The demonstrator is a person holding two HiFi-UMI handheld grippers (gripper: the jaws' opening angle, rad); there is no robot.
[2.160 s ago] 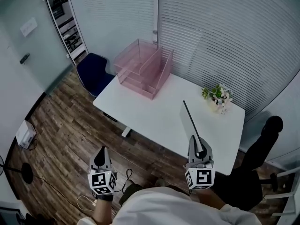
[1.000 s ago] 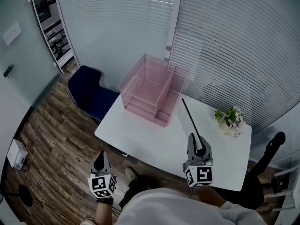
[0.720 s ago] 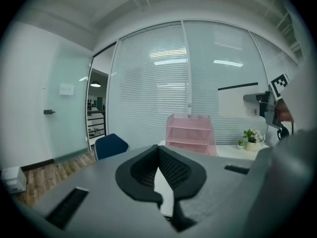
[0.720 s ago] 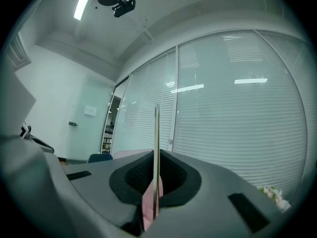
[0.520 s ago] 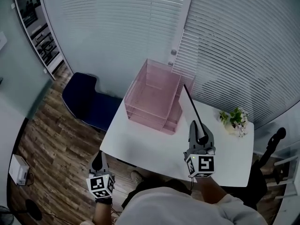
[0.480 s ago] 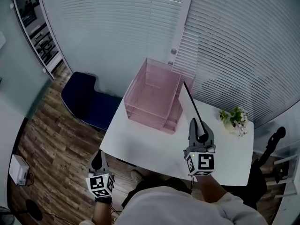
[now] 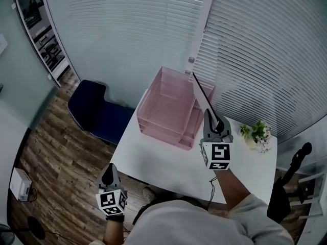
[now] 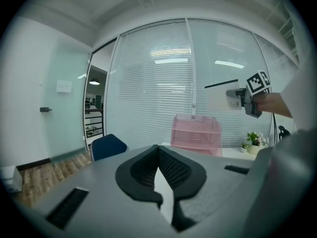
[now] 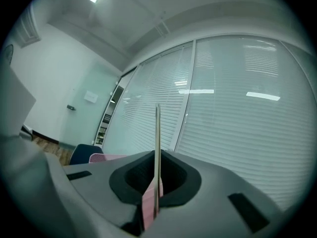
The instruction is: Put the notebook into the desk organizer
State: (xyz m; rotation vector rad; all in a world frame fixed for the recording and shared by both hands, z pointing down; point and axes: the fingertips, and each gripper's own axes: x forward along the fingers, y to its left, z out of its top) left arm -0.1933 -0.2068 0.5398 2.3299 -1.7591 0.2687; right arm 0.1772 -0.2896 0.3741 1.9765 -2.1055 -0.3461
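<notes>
The right gripper, pinching the notebook by its near edge, has moved farther out, so the upright notebook now stands over the pink desk organizer's right side. The left gripper stays low at the near left, jaws pressed together on nothing.

I count two grippers in my hands: my left gripper at the lower left of the frame and my right gripper just right of centre. Each bears one marker cube, so two in all: the left cube and the right cube. There is one notebook above centre, and one pink organizer in the middle. One white desk lies below that. One plant is at the right. There are two chairs: a blue chair at the left and a black chair at the lower right edge. One white box sits at the lower left edge.
</notes>
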